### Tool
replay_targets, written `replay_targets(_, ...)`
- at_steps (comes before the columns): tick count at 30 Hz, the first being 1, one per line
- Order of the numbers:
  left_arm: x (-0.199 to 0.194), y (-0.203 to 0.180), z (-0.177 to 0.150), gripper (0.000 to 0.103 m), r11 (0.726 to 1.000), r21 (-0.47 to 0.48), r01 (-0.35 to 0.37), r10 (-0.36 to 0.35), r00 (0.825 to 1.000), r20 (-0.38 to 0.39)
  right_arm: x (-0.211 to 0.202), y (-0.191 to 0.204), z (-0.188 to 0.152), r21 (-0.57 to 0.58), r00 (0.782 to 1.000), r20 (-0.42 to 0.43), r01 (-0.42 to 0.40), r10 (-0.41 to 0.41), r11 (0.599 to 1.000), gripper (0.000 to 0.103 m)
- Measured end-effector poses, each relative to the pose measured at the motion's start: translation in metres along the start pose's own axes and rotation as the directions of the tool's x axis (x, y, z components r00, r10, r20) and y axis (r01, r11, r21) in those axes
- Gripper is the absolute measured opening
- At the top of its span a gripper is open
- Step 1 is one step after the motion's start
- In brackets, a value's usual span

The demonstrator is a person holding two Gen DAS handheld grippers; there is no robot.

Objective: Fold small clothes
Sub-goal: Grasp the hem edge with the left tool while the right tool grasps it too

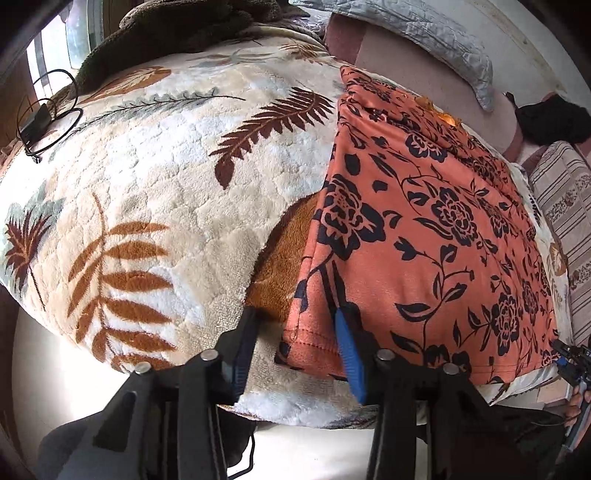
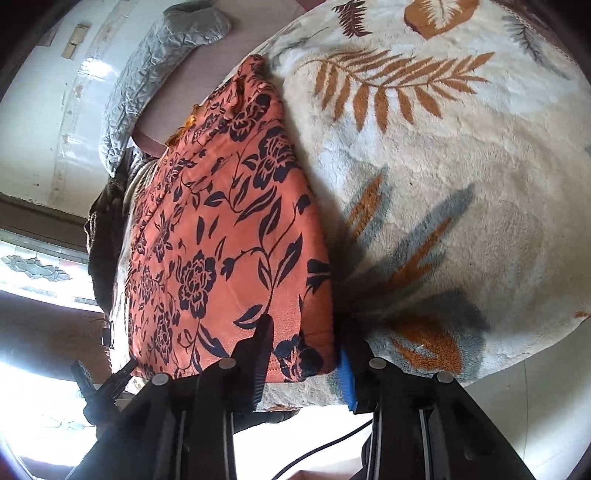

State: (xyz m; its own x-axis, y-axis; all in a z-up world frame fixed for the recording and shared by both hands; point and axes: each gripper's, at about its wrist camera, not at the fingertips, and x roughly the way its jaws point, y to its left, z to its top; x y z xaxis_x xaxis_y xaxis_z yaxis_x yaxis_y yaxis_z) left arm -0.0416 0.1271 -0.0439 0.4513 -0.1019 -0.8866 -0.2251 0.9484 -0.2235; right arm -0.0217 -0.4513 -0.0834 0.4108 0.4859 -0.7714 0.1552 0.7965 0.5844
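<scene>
Nearest in the left wrist view, the left tongs (image 1: pixel 295 341) stand spread apart at 6 o'clock, straddling the near left corner of the orange floral garment (image 1: pixel 424 229); one finger lies on the fleece, the blue-padded one rests on the cloth's hem, and nothing is pinched between them. In the right wrist view the right tongs (image 2: pixel 304 349) are likewise released at 6 o'clock, one finger lying on top of the garment's (image 2: pixel 221 229) near corner and the blue-padded one just off its edge on the fleece. The garment lies flat as a rough rectangle along the near edge of the bed, on a cream leaf-patterned blanket (image 1: pixel 155 192) that spreads toward 10 o'clock. At 4 o'clock the right tongs (image 1: pixel 569 360) show at the garment's other near corner. Farther back, at 9 o'clock, a black cable and small box (image 1: pixel 37 122) rest on the blanket, and at 1 o'clock a grey pillow (image 1: pixel 436 33) lies against the wall.
</scene>
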Motion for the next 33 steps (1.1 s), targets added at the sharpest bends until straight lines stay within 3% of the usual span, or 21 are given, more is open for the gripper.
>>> replay_targets(3, -0.008, 0.007, 0.001, 0.041, 0.996, -0.063, 0.070, -0.070, 0.998, 0.006, -0.001, -0.004, 0.001, 0.019, 1.000, 0.003, 0.001, -0.002, 1.000, 0.034)
replay_targets(5, -0.005, 0.006, -0.001, 0.064, 0.996, -0.066, 0.066, -0.067, 0.998, -0.011, -0.001, -0.005, 0.001, 0.028, 1.000, 0.007, -0.005, 0.005, 1.000, 0.035)
replay_targets(7, -0.001, 0.001, -0.003, 0.065, 0.998, -0.038, 0.049, -0.049, 0.999, -0.008, -0.001, -0.004, 0.002, 0.022, 1.000, 0.006, -0.008, 0.008, 1.000, 0.036)
replay_targets(9, 0.003, -0.005, -0.005, 0.049, 1.000, 0.008, -0.019, 0.019, 1.000, -0.010, -0.001, -0.001, 0.001, 0.006, 1.000, 0.002, -0.007, 0.007, 1.000, 0.036)
replay_targets(10, 0.002, -0.006, -0.004, 0.019, 0.999, 0.020, -0.032, 0.032, 0.999, -0.003, 0.000, 0.001, 0.000, -0.001, 1.000, -0.004, -0.002, 0.002, 1.000, 0.033)
replay_targets(11, 0.001, -0.005, -0.002, 0.007, 1.000, 0.018, 0.014, -0.013, 1.000, -0.020, 0.001, 0.003, 0.000, -0.009, 1.000, -0.014, 0.007, -0.007, 1.000, 0.019)
replay_targets(12, -0.004, -0.004, 0.001, 0.007, 1.000, -0.002, 0.031, -0.031, 0.999, -0.018, 0.002, 0.004, 0.000, -0.013, 1.000, -0.020, 0.020, -0.020, 1.000, 0.008)
replay_targets(16, -0.041, -0.007, 0.010, 0.007, 0.997, -0.005, 0.076, -0.076, 0.993, 0.092, -0.025, 0.018, 0.000, -0.032, 0.997, 0.062, -0.036, 0.038, 0.999, 0.008)
replay_targets(19, -0.034, -0.006, 0.012, 0.011, 0.997, -0.007, 0.078, -0.078, 0.994, 0.083, -0.036, 0.019, 0.008, -0.030, 0.995, 0.098, -0.035, 0.037, 0.999, 0.012)
replay_targets(21, -0.009, -0.004, 0.010, 0.022, 0.998, -0.028, 0.048, -0.048, 0.999, 0.008, -0.016, 0.007, 0.012, 0.002, 0.997, 0.013, -0.070, 0.070, 0.998, 0.016)
replay_targets(22, 0.002, -0.002, 0.007, 0.031, 0.998, -0.043, 0.049, -0.050, 0.998, -0.023, -0.007, 0.001, 0.012, 0.028, 0.999, -0.011, -0.045, 0.046, 0.999, 0.020)
replay_targets(23, 0.005, -0.001, 0.005, 0.032, 0.997, -0.059, 0.049, -0.050, 0.998, -0.022, 0.000, -0.002, 0.012, 0.034, 0.999, -0.026, -0.020, 0.021, 0.999, 0.022)
replay_targets(26, 0.001, -0.007, 0.001, 0.044, 0.997, -0.052, 0.063, -0.063, 0.998, 0.004, 0.008, -0.003, 0.010, 0.033, 0.998, -0.043, -0.045, 0.047, 0.998, 0.022)
replay_targets(27, 0.001, -0.011, 0.001, 0.044, 0.998, -0.032, 0.045, -0.045, 0.999, 0.005, 0.008, -0.002, 0.010, 0.023, 0.998, -0.044, -0.049, 0.050, 0.999, 0.022)
replay_targets(28, 0.003, -0.016, 0.002, 0.015, 1.000, 0.001, 0.021, -0.021, 1.000, -0.002, 0.009, -0.001, 0.011, 0.012, 0.998, -0.051, -0.046, 0.047, 0.999, 0.021)
replay_targets(29, 0.003, -0.018, 0.004, 0.006, 1.000, 0.019, 0.019, -0.019, 1.000, -0.012, 0.010, 0.002, 0.012, -0.008, 0.997, -0.064, -0.035, 0.035, 0.999, 0.015)
replay_targets(30, -0.003, -0.018, 0.005, 0.006, 0.999, 0.008, 0.039, -0.039, 0.999, 0.006, 0.007, 0.005, 0.012, -0.027, 0.998, -0.058, -0.029, 0.028, 0.999, 0.008)
replay_targets(33, -0.027, -0.017, 0.010, 0.006, 0.998, 0.002, 0.057, -0.057, 0.995, 0.082, -0.014, 0.019, 0.014, -0.061, 0.999, 0.007, -0.042, 0.042, 0.997, 0.008)
